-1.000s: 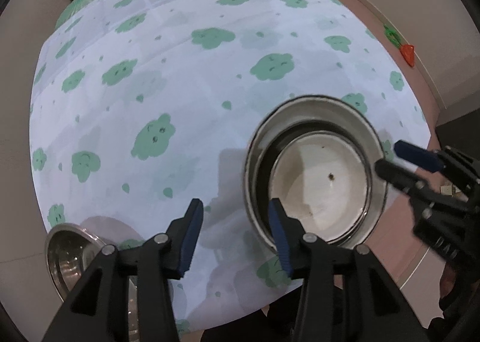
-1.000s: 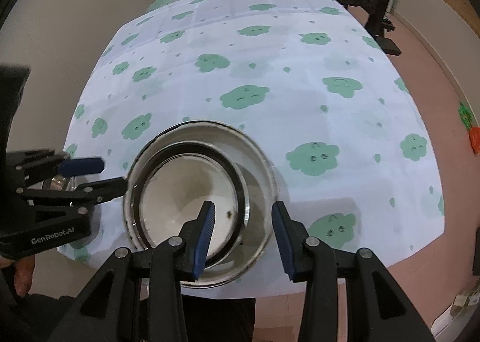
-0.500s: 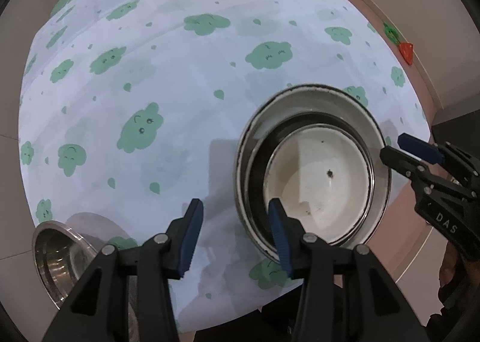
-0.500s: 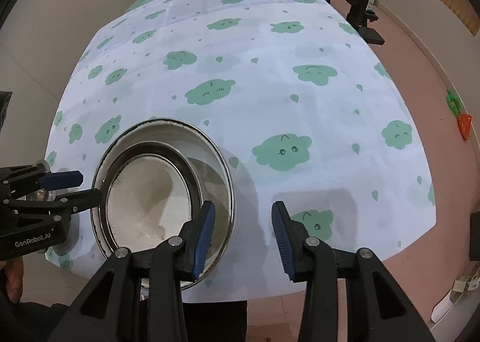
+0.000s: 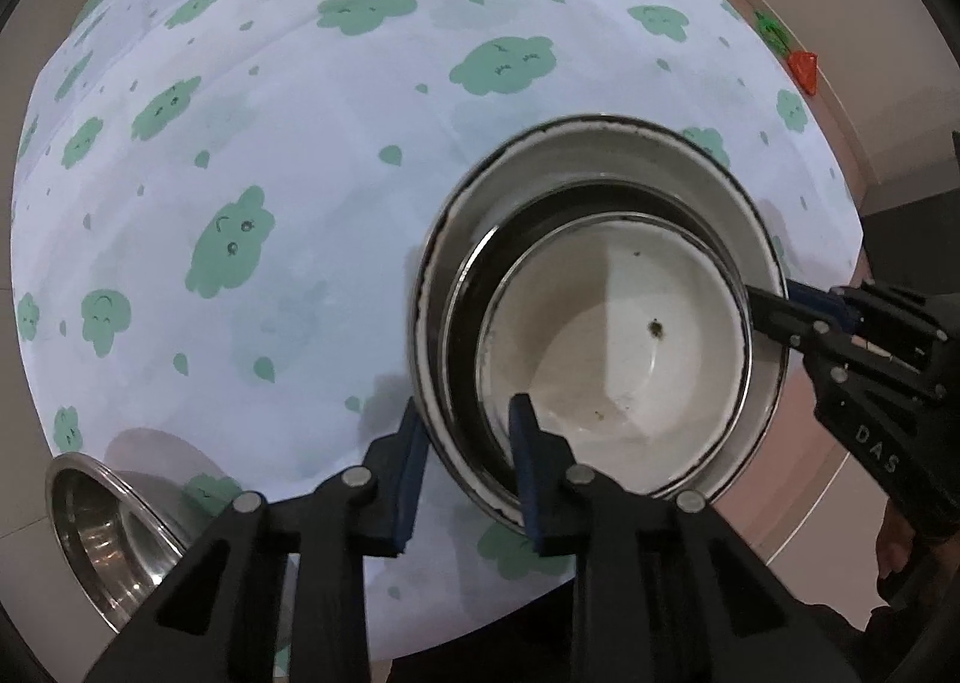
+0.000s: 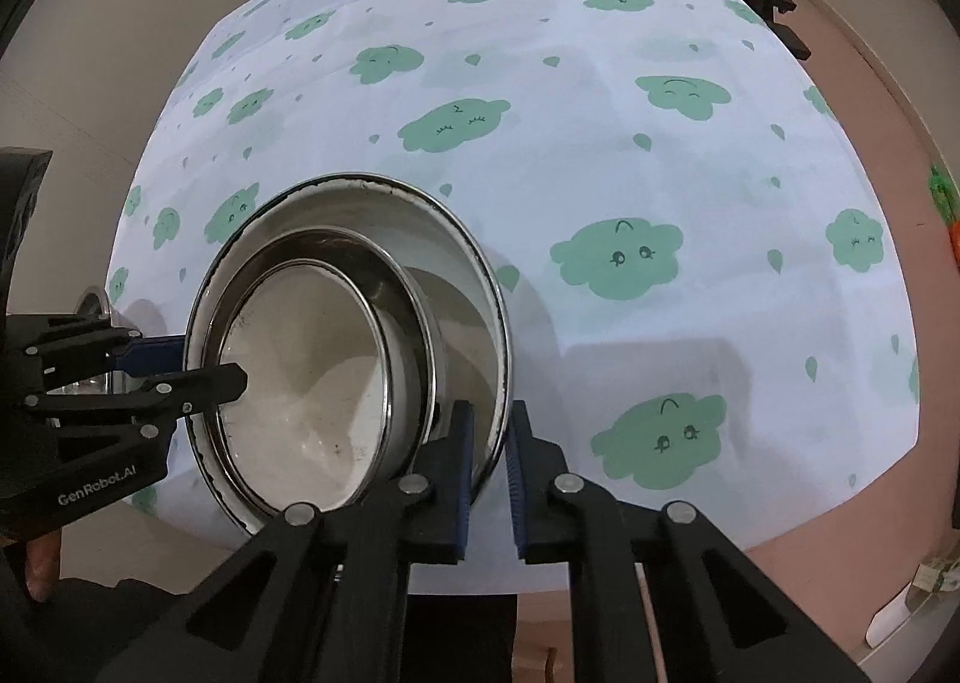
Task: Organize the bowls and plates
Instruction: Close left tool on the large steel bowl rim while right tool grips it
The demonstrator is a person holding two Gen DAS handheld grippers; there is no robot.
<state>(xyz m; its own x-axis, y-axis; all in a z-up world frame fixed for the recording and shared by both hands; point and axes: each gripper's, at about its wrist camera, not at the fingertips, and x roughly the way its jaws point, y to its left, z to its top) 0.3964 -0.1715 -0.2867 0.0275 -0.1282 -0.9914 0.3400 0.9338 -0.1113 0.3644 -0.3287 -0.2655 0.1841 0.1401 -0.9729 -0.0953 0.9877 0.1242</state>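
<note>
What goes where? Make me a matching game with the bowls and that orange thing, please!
Things:
1. big bowl
2. white bowl
3. steel bowl
4. orange thing

Places:
A. on the floor
B. innermost of the nested bowls
C. standing alone, apart from the others
D. outermost of the nested bowls

Pairs: 1-D, 2-B, 3-C, 4-A

Soft, even room light. The tablecloth bulges round like a ball, dark at the corners. Faint grey shadows, nothing blurry.
</note>
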